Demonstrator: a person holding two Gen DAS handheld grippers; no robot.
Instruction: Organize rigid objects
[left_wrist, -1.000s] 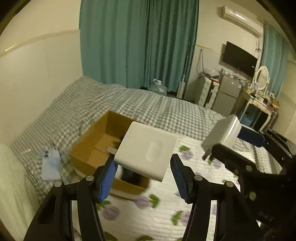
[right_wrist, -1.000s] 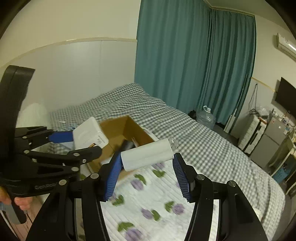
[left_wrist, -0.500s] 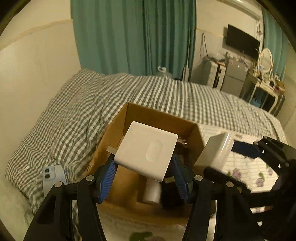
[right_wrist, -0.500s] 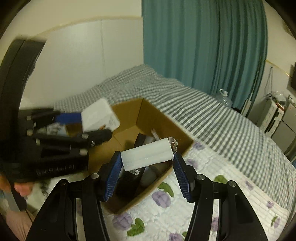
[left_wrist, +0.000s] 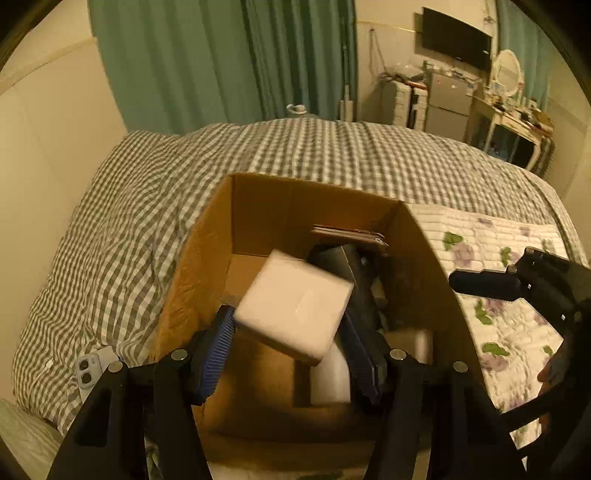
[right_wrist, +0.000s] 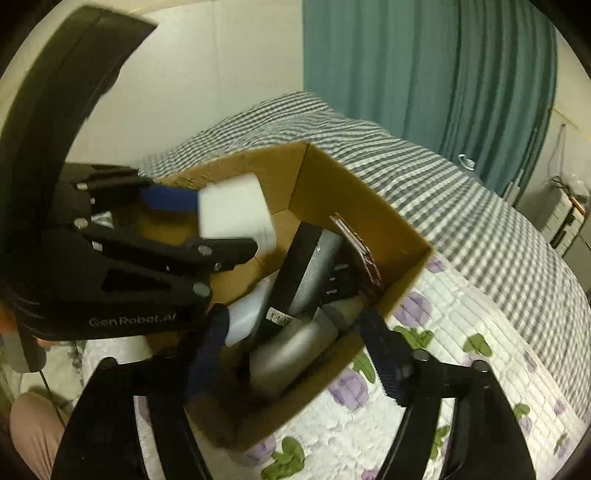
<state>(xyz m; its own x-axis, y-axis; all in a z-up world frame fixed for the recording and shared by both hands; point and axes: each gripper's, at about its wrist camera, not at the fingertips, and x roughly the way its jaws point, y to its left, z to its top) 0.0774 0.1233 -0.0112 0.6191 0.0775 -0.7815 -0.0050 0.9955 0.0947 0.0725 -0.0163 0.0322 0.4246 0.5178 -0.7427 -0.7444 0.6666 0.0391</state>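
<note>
- White charger block (left_wrist: 293, 312) is being gripped by the left gripper (left_wrist: 288, 354), right over the cardboard box (left_wrist: 207, 236) on the bed (left_wrist: 122, 206).
- Right gripper (right_wrist: 295, 354) is being held wide open, nothing in it, at the box's near edge.

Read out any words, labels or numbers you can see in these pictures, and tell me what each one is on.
"GenRobot.AI": pale lettering on the black body of the left gripper, seen in the right wrist view.
Small white label on the black box inside the cardboard box: too blurred to read.
Nothing else is legible.
</note>
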